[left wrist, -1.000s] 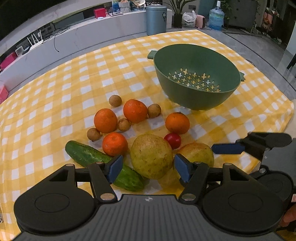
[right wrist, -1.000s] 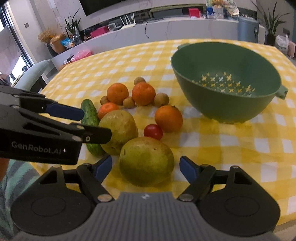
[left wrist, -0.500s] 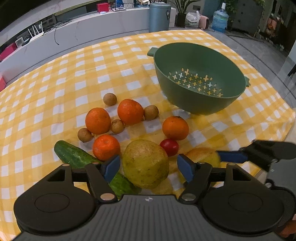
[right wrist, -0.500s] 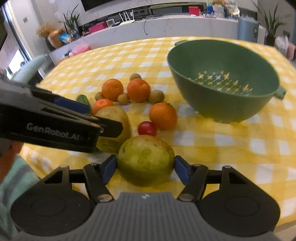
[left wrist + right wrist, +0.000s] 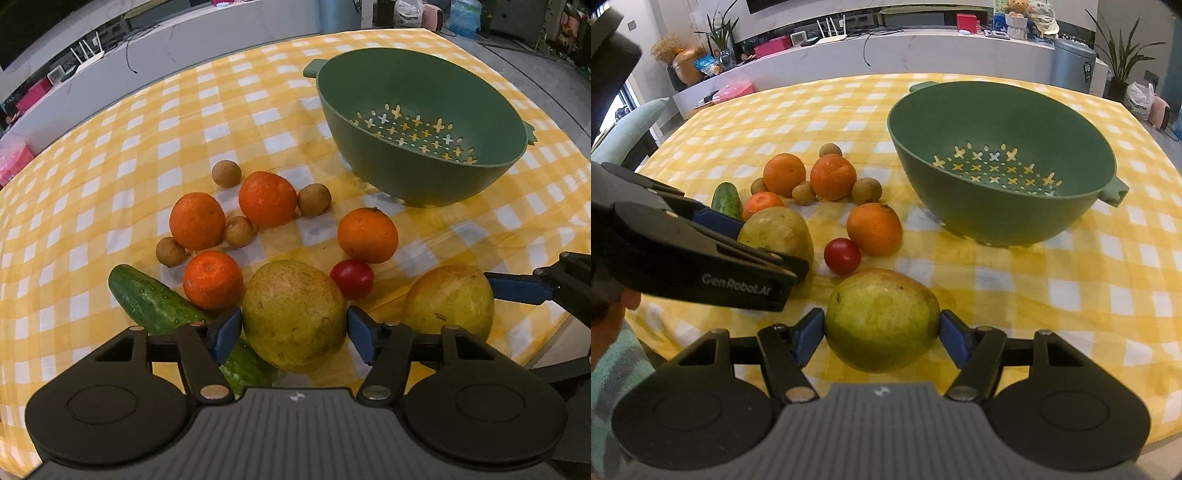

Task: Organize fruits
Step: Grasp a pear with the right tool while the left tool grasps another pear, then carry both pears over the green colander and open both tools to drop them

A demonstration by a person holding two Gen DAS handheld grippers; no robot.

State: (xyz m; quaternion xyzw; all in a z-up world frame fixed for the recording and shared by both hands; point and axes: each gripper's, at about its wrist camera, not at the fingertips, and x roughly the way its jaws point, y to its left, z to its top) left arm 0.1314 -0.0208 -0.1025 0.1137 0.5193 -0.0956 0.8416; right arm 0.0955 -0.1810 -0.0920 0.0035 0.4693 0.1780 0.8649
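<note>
My left gripper (image 5: 294,328) is shut on a big yellow-green pear (image 5: 294,314) at the table's front; it also shows in the right wrist view (image 5: 777,234). My right gripper (image 5: 881,332) is shut on a second big pear (image 5: 881,319), seen at the right in the left wrist view (image 5: 448,299). Both pears are just above or on the cloth. An empty green colander (image 5: 421,125) (image 5: 1001,162) stands behind. Several oranges (image 5: 367,232), small brown fruits (image 5: 314,199), a red tomato (image 5: 351,278) and a cucumber (image 5: 155,302) lie between.
A yellow checked cloth (image 5: 147,140) covers the table; its front edge runs just below both grippers. A grey bin (image 5: 1073,64) and a counter with clutter stand beyond the table. A person's striped sleeve (image 5: 613,365) is at the lower left.
Both grippers moved forward onto the pears and closed their blue pads against the fruit's sides; a second ago both were open and short of them.
</note>
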